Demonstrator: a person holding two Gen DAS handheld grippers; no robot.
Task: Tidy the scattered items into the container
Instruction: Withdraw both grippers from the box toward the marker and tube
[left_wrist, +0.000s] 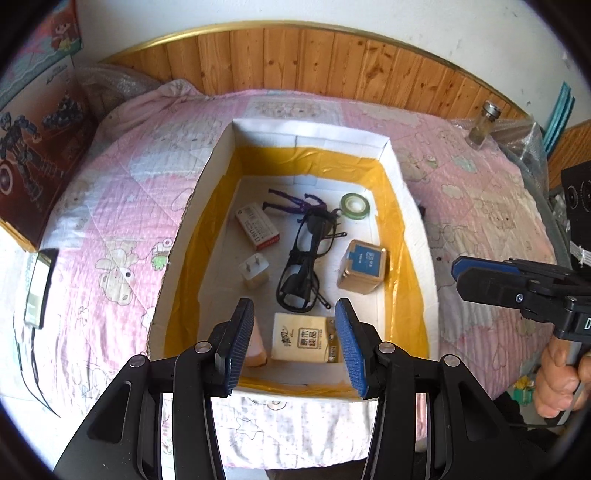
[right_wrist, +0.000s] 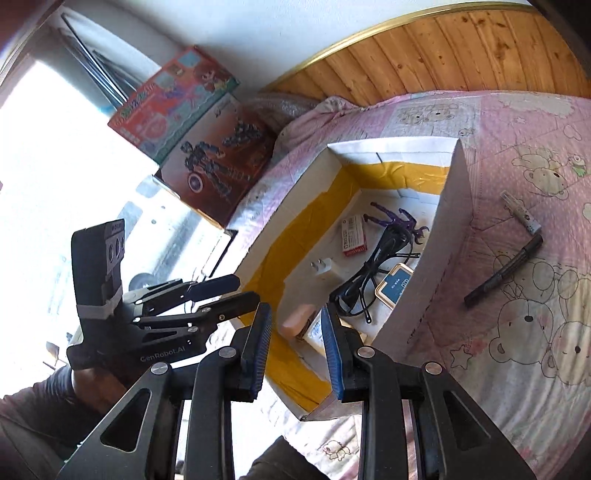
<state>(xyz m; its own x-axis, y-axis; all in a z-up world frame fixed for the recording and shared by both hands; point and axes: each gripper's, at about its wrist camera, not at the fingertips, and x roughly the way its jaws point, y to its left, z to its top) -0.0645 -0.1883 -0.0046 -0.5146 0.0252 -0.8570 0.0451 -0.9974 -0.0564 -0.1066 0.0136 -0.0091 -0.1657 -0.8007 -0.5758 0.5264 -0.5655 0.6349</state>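
Cardboard box (left_wrist: 221, 147) with white walls and yellow tape lining sits on your pink quilt (left_wrist: 129, 206), already holding black glasses (left_wrist: 304, 266), a white charger plug (left_wrist: 254, 274) and a tan tissue pack (left_wrist: 302, 338). Your left gripper (left_wrist: 295, 347) hangs above it, jaws wide and empty. Your right gripper (right_wrist: 295, 350) is parted narrowly, holding nothing. A black marker pen (right_wrist: 504, 271) lies outside on the quilt.
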